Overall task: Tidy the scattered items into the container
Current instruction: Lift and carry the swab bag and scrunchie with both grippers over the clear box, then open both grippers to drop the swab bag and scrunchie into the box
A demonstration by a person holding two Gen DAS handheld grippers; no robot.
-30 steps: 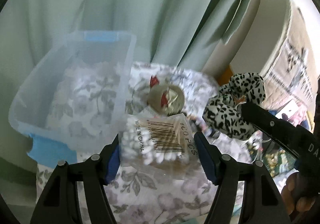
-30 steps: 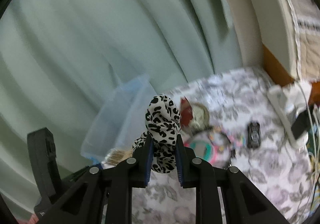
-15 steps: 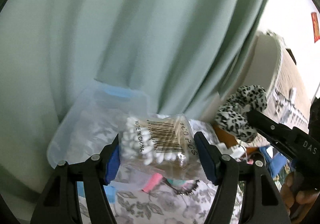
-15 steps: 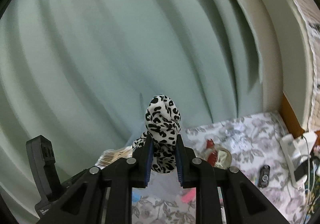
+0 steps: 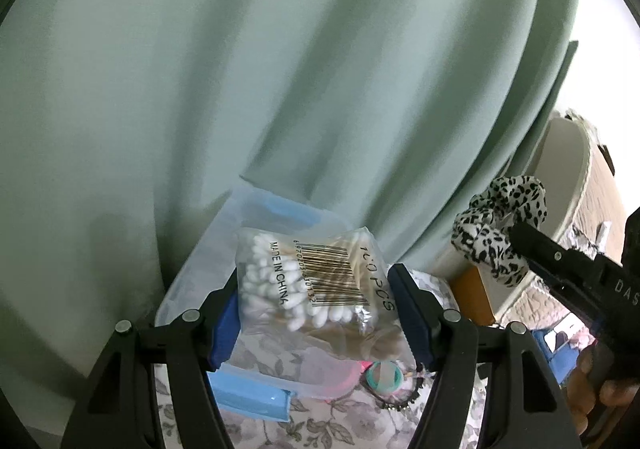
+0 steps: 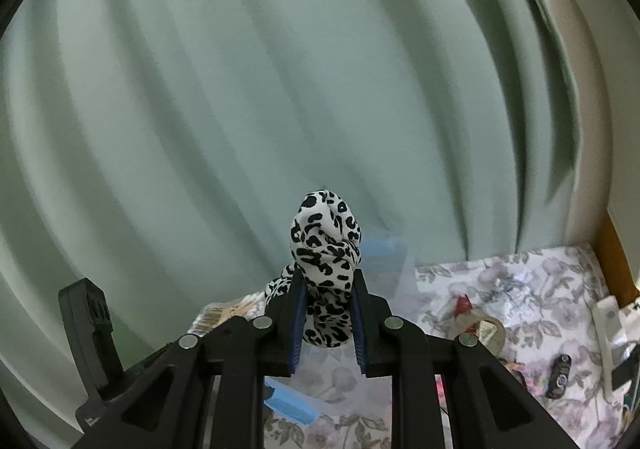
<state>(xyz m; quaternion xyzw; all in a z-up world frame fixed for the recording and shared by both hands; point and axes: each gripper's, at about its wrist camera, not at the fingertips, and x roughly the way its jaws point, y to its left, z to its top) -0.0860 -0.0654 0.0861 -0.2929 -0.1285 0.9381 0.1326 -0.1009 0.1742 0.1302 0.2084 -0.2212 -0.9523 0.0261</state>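
My left gripper is shut on a clear bag of cotton swabs with a barcode, held in the air over the clear plastic bin with blue latches. My right gripper is shut on a black-and-white leopard-print scrunchie, also raised; the same scrunchie shows at the right of the left wrist view. The bin's far blue latch peeks out behind the scrunchie, and its near latch lies below the fingers. The left gripper's body stands at lower left.
A green curtain fills the background. On the floral cloth lie a tape roll, a small black device, a white power strip and a teal-and-pink round item. A person's hand holds the right gripper.
Both grippers rose with their loads. The views tilted up, so the curtain fills more of each frame and the bin and cloth sank toward the bottom.
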